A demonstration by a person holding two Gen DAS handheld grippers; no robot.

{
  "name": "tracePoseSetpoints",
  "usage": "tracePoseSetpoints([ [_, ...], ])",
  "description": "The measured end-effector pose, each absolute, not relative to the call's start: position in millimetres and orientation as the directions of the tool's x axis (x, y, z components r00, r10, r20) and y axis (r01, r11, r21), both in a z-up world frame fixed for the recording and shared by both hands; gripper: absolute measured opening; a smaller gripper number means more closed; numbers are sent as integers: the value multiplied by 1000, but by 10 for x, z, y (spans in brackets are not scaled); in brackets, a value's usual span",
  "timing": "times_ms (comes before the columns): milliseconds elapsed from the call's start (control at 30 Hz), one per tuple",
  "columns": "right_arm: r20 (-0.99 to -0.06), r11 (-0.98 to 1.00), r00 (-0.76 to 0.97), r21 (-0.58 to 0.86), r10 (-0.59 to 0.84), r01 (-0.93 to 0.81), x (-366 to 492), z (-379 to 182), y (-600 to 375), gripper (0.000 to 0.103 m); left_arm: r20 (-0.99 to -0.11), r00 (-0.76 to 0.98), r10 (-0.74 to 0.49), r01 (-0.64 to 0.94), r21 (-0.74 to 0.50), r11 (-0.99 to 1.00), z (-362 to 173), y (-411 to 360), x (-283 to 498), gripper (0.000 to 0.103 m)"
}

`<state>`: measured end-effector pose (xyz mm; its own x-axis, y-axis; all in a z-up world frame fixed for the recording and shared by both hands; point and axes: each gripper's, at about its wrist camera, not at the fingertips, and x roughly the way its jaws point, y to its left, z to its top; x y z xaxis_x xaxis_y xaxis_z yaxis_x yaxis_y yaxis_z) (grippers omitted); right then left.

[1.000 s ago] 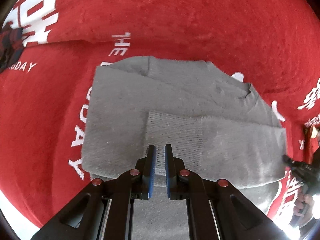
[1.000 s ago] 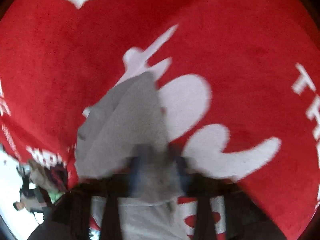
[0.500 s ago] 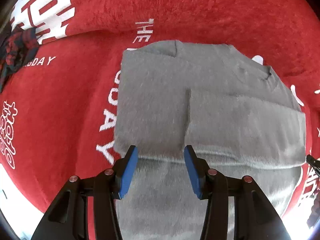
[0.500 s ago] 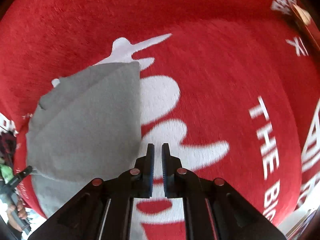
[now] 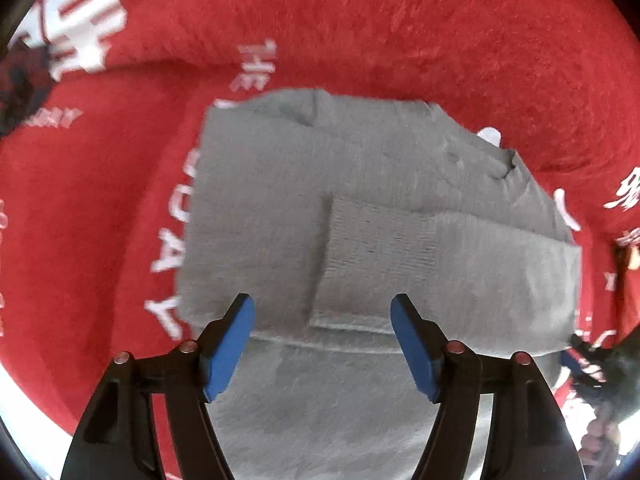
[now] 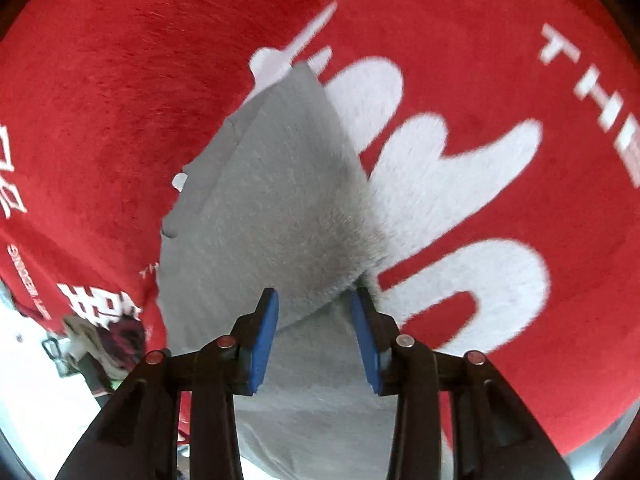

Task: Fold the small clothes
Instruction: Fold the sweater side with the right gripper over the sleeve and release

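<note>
Folded grey knit garment (image 5: 360,208) on red plush cloth with white lettering (image 5: 400,32).
Left gripper (image 5: 322,344) and right gripper (image 6: 315,336) both point steeply down over its near edge, fingers just opened apart, gripping nothing.

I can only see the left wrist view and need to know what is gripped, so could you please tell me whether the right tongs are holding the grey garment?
Observer: No. The right tongs are open and have just been opening. A folded corner of the grey garment lies between the pads, which do not appear to clamp it.
Operator: Thank you. How does the fold lie on that side?
Observer: The upper layer lies flat and tapers to a point away from the tongs.
Operator: And what is next to it there?
Observer: Large white shapes printed on the red blanket. The garment's right edge overlaps them.
</note>
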<state>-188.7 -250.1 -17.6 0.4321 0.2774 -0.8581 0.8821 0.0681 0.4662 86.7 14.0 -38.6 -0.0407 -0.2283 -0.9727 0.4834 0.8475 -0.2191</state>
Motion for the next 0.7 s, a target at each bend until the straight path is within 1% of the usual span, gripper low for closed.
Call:
tracePoseSetpoints([
  [33, -857, 60, 436, 467, 274, 882, -1872, -203, -2496, 42, -970, -59, -236, 481, -235, 845, -423, 128, 886, 62],
  [67, -856, 51, 442, 471, 268, 881, -1869, -212, -2496, 41, -968, -70, -242, 494, -244, 834, -447, 110, 883, 30],
  [100, -859, 49, 443, 469, 257, 882, -1861, -205, -2504, 31, -970, -78, -231, 509, -238, 827, -455, 95, 867, 13],
  [133, -866, 60, 431, 459, 253, 887, -1856, -196, -2514, 6, -973, -67, -220, 524, -222, 823, -443, 89, 848, 13],
  [167, -873, 72, 417, 446, 252, 892, -1847, -185, -2522, 6, -971, -53, -235, 537, -226, 813, -396, 103, 822, 9],
  [200, -874, 84, 415, 447, 251, 891, -1830, -160, -2521, 6, -970, -47, -237, 548, -224, 806, -373, 111, 811, 8],
  [267, -890, 141, 385, 425, 246, 894, -1780, -126, -2533, 6, -971, -31, -236, 565, -211, 798, -335, 158, 772, 8],
  [333, -906, 193, 344, 394, 246, 899, -1742, -147, -2512, 6, -982, -22, -190, 570, -168, 804, -401, 233, 747, 8],
  [400, -917, 219, 310, 366, 252, 904, -1734, -200, -2485, 6, -984, -28, -177, 548, -163, 820, -444, 344, 752, 8],
  [567, -941, 325, 242, 312, 238, 893, -1668, -75, -2435, 7, -988, 33, -148, 550, -105, 828, -277, 466, 709, 8],
  [700, -954, 383, 200, 274, 222, 882, -1671, 49, -2364, 7, -990, 33, -140, 552, -98, 828, -174, 468, 624, 8],
])
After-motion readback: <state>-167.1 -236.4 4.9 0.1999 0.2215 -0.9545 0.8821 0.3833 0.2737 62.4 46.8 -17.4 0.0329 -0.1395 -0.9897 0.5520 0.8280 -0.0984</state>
